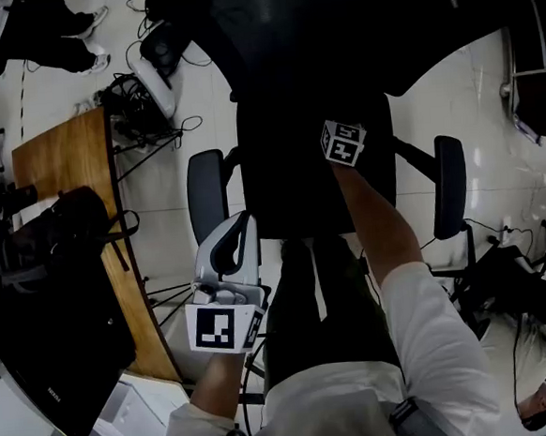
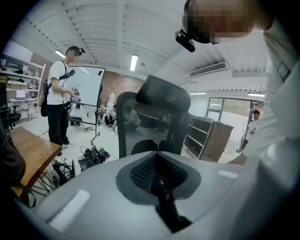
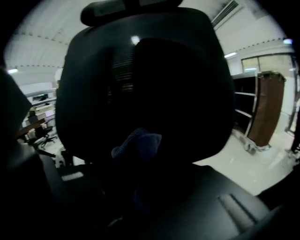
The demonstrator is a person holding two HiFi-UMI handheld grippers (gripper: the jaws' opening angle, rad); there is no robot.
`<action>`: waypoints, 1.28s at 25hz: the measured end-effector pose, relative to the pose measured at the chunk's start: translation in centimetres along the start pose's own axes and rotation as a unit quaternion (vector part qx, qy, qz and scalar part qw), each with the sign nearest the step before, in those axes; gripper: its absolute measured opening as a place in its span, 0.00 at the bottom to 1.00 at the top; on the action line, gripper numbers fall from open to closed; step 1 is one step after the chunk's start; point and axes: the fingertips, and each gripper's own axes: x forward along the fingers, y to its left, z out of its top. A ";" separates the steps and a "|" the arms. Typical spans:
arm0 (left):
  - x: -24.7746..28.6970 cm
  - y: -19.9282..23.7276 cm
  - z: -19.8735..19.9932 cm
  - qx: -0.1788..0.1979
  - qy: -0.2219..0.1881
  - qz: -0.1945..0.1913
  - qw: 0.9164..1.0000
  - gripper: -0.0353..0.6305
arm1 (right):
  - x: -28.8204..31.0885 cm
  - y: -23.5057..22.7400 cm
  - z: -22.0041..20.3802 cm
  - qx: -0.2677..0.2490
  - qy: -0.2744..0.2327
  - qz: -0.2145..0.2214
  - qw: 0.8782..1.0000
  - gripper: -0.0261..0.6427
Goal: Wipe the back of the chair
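Note:
A black mesh office chair (image 1: 316, 162) stands in front of me, its backrest (image 3: 145, 79) filling the right gripper view and its headrest (image 3: 126, 11) on top. My right gripper (image 3: 143, 171) is shut on a dark blue cloth (image 3: 138, 143), held close against the backrest. Its marker cube (image 1: 344, 143) shows over the chair in the head view. My left gripper (image 1: 235, 234), white and grey, hangs lower left beside the left armrest (image 1: 205, 194). It is shut with nothing in it, and it looks at the chair (image 2: 154, 119) from a distance.
A wooden table (image 1: 61, 158) with a black bag (image 1: 60, 267) stands at the left. Cables (image 1: 137, 110) lie on the floor by it. The right armrest (image 1: 449, 184) sticks out at the right. A person (image 2: 58, 103) stands by a whiteboard (image 2: 89, 86). A shelf unit (image 2: 206, 136) is behind the chair.

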 end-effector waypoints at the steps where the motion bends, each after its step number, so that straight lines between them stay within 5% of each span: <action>1: 0.5 -0.7 0.6 0.002 -0.011 -0.006 1.000 0.14 | -0.4 -4.0 0.1 0.014 0.003 -0.030 0.999 0.11; 5: 2.8 -3.9 3.1 0.001 -0.078 -0.028 0.997 0.14 | -1.7 -16.1 0.1 0.050 0.013 -0.114 0.992 0.11; 10: 4.3 -7.0 3.0 0.005 -0.064 -0.050 0.997 0.14 | -2.7 -18.0 0.9 0.028 0.002 -0.106 0.994 0.11; 15: 2.7 -5.3 5.7 0.029 -0.064 -0.023 0.997 0.15 | -7.9 -11.8 5.7 0.031 -0.042 -0.077 0.996 0.11; 20: -4.9 -4.9 9.1 0.039 -0.087 0.011 0.995 0.14 | -23.7 -1.0 16.1 -0.002 -0.137 -0.015 0.990 0.11; 23: -15.7 -7.9 6.4 0.064 -0.148 0.019 0.987 0.14 | -40.9 5.7 19.7 -0.036 -0.237 0.024 0.971 0.11; 26: -25.2 -10.5 3.6 0.090 -0.193 0.028 0.977 0.14 | -57.9 11.1 19.6 -0.065 -0.356 0.047 0.931 0.11; 30: -32.8 -12.2 6.6 0.163 -0.250 0.042 0.954 0.14 | -74.4 15.9 20.8 -0.076 -0.447 0.086 0.887 0.11; 32: -36.4 -13.2 9.8 0.162 -0.256 0.044 0.952 0.14 | -80.0 16.9 22.1 -0.088 -0.473 0.099 0.871 0.11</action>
